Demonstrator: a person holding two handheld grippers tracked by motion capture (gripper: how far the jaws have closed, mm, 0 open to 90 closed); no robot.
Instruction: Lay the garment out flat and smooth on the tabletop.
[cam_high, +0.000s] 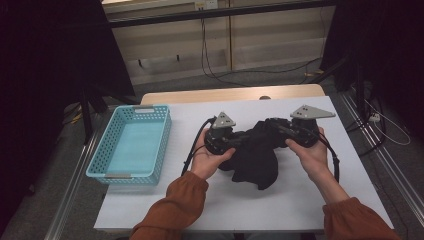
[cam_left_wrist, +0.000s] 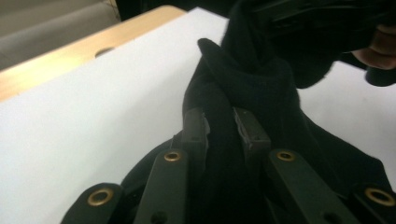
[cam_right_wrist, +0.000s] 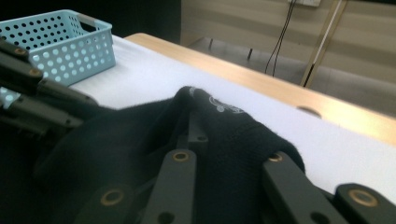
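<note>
2 grippers (cam_high: 248, 136) pinch black cloth (cam_high: 257, 160), basket (cam_high: 131, 142) L

Right gripper (cam_right_wrist: 219, 140) fingertips buried under bunched black knit garment (cam_right_wrist: 140, 154), so pad contact not readable in right gripper view; small white print on garment's ribbed edge too fine to read. Left gripper (cam_left_wrist: 219, 128) jaw bases cut off by bottom edge of left gripper view, with dark shape and fingertip at top right clipped by frame and too dim to resolve. In high view, both jaw sets lost against black garment (cam_high: 257, 150); rust-orange sleeves (cam_high: 172, 207) cropped at bottom edge; near rim of perforated light-blue plastic basket (cam_high: 131, 142) blurred.
</note>
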